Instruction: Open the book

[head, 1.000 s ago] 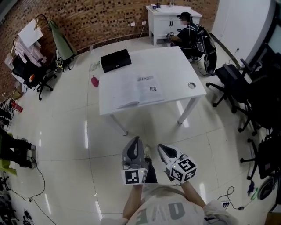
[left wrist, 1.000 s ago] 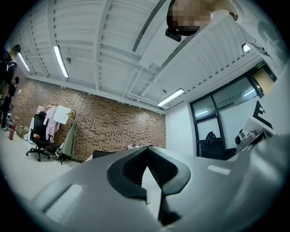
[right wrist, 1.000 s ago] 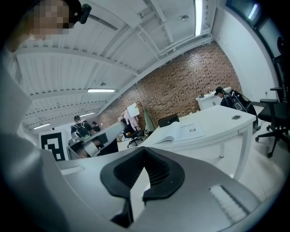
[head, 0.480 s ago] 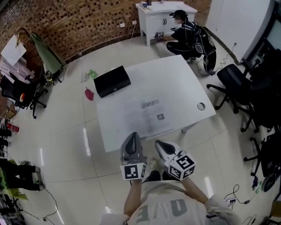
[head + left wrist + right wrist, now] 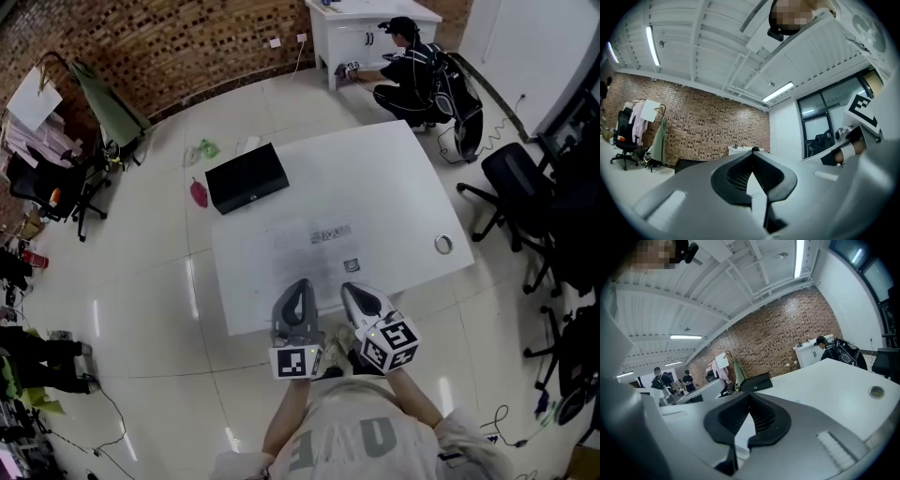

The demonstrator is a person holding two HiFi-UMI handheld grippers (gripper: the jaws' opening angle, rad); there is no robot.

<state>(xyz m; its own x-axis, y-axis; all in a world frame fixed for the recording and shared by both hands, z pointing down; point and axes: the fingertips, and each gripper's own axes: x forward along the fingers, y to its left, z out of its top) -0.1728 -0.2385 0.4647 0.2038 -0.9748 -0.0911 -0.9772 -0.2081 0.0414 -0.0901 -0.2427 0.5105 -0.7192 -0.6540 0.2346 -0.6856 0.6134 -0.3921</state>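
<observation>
Table [image 5: 412, 178] closer | left tongs [image 5: 298, 285], right tongs [image 5: 350, 290] pressed together, empty | book [image 5: 314, 248] just ahead of both

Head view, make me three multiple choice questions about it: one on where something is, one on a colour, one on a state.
1. Where on the table does the black box sit?
A) far left corner
B) near right corner
C) the middle

2. What colour is the table?
A) brown
B) white
C) green

3. How are the left tongs and right tongs?
A) both shut, empty
B) both wide open
C) each gripping a book

Answers:
1 A, the box lies by the corner farthest from the tongs, on the left.
2 B, the top is plain white.
3 A, in each gripper view the jaws meet with nothing between them.
</observation>
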